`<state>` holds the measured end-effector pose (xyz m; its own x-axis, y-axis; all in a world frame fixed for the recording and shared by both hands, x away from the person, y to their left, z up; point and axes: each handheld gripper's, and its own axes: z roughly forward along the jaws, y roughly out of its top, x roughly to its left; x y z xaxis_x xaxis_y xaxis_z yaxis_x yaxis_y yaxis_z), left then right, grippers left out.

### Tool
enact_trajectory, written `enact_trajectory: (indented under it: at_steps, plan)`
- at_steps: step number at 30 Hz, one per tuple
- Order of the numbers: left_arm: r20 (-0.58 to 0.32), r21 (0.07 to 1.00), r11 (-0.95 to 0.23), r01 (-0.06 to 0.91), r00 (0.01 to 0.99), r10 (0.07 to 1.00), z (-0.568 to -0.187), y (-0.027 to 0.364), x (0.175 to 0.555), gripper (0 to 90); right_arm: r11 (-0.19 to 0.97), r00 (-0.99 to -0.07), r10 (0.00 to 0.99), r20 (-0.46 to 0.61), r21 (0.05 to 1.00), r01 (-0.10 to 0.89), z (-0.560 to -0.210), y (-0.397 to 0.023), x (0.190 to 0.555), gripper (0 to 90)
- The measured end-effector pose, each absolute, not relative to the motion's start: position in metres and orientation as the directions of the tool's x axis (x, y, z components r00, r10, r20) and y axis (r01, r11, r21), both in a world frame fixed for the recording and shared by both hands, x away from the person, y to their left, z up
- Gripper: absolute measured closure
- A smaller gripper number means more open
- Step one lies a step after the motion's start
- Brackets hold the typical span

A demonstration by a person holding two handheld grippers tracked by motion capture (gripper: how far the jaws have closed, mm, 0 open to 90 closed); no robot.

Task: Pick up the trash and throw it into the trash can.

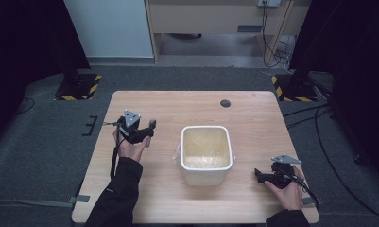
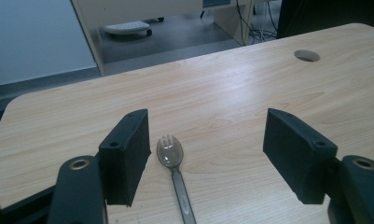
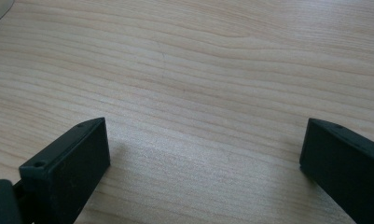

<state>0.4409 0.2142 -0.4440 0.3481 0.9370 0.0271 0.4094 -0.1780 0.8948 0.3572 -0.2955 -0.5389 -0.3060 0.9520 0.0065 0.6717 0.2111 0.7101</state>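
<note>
A dark, see-through plastic spork (image 2: pixel 169 152) lies flat on the wooden table (image 2: pixel 231 93), its tines pointing away from me. My left gripper (image 2: pixel 205 135) is open and low over it. The spork sits between the jaws, close to the left jaw, and neither pad presses on it. In the high view the left gripper (image 1: pixel 147 131) is at the table's left side, left of a white square bin (image 1: pixel 206 128). My right gripper (image 1: pixel 259 176) rests near the front right of the table. It is open (image 3: pixel 203 140), with bare wood between its jaws.
The white bin stands in the middle of the table (image 1: pixel 253 123), its inside pale yellow with nothing in it. A round cable hole (image 1: pixel 225 103) lies in the table's far side. Beyond the table are grey floor, cables and black stands.
</note>
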Motion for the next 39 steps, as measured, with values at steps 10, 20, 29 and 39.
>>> enact_trajectory:
  at_steps: [10, 20, 29, 39]
  plan:
    - [0.046, 0.857, -0.207, 0.472, 0.331, 0.943, -0.467, 0.213, 0.461, 38.7, 0.211, -0.306, 0.952, 0.007, 0.71, 0.672, -0.539, -0.296, 0.357, 1.6]
    - [0.063, 0.819, -0.226, 0.527, 0.31, 0.949, -0.496, 0.21, 0.477, 44.8, 0.211, -0.306, 0.952, 0.007, 0.71, 0.672, -0.539, -0.296, 0.357, 1.6]
    - [0.048, 0.777, -0.23, 0.586, 0.31, 0.95, -0.522, 0.206, 0.491, 48.1, 0.211, -0.306, 0.952, 0.006, 0.71, 0.672, -0.539, -0.296, 0.357, 1.6]
    - [0.026, 0.748, -0.215, 0.628, 0.295, 0.955, -0.534, 0.206, 0.499, 56.2, 0.211, -0.306, 0.952, 0.007, 0.71, 0.672, -0.539, -0.296, 0.357, 1.6]
